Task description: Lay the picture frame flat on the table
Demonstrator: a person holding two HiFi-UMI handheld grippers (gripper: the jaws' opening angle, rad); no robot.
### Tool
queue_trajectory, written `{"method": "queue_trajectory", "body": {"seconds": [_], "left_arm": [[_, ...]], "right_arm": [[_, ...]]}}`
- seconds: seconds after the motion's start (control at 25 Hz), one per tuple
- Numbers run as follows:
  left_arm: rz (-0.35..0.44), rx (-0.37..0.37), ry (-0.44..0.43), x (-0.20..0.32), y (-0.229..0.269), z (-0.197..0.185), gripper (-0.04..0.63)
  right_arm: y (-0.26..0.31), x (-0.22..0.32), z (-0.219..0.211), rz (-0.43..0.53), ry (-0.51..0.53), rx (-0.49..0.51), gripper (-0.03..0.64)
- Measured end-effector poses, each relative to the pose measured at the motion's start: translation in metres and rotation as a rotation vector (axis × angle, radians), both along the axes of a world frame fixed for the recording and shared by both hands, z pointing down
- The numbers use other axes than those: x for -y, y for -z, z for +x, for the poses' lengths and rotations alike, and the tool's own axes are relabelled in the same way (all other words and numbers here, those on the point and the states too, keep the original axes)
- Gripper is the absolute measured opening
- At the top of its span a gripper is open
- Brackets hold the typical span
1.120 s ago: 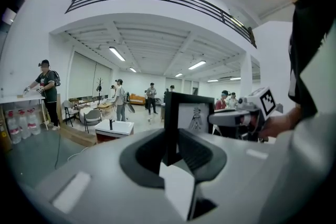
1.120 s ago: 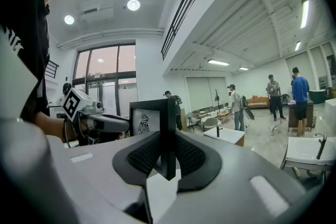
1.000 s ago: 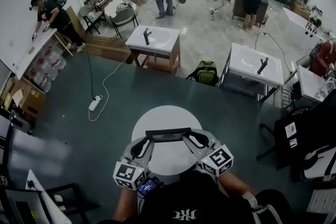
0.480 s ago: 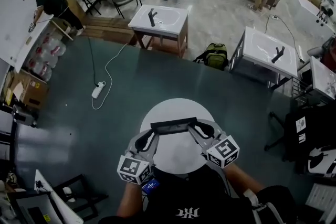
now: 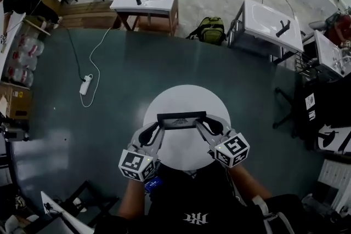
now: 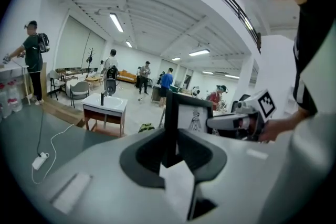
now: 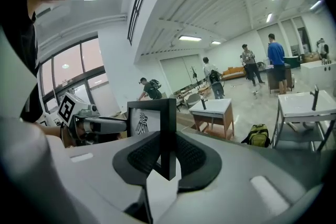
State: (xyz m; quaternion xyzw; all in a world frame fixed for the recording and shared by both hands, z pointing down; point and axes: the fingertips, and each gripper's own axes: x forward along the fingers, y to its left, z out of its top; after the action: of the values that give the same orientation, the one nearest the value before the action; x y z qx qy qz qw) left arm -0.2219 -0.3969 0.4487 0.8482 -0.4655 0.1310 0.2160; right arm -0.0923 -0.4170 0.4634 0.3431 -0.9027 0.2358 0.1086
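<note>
Black picture frame (image 5: 181,119) over white table (image 5: 181,97) | left fingers (image 5: 156,135) pinching one side | right fingers (image 5: 204,131) pinching other

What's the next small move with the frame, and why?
Probably lower the picture frame onto the round table and tip its top edge away so it lies face up. It stands upright over the table's middle, with the left gripper and right gripper clamping its side edges. Whether it touches yet is unclear.
</note>
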Motion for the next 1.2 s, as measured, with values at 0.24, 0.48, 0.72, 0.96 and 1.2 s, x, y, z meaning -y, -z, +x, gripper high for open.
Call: {"method": "queue_trajectory", "body": {"seconds": [0.24, 0.48, 0.72, 0.96, 1.2], "left_arm": [[-0.102, -0.023, -0.006, 0.009, -0.060, -0.003, 0.072], [-0.165, -0.031, 0.038, 0.018, -0.113, -0.013, 0.072], [-0.227, -0.035, 0.061, 0.015, -0.163, -0.021, 0.071], [-0.284, -0.027, 0.076, 0.014, -0.212, -0.023, 0.071], [-0.332, -0.026, 0.075, 0.006, -0.257, -0.026, 0.071]], "right_arm": [[-0.053, 0.013, -0.003, -0.070, -0.008, -0.054, 0.080], [-0.107, 0.017, -0.013, -0.165, 0.004, -0.065, 0.080], [-0.156, 0.017, -0.022, -0.231, 0.024, -0.080, 0.080], [-0.211, 0.023, -0.025, -0.290, 0.039, -0.087, 0.080], [-0.255, 0.013, -0.028, -0.347, 0.042, -0.113, 0.080]]}}
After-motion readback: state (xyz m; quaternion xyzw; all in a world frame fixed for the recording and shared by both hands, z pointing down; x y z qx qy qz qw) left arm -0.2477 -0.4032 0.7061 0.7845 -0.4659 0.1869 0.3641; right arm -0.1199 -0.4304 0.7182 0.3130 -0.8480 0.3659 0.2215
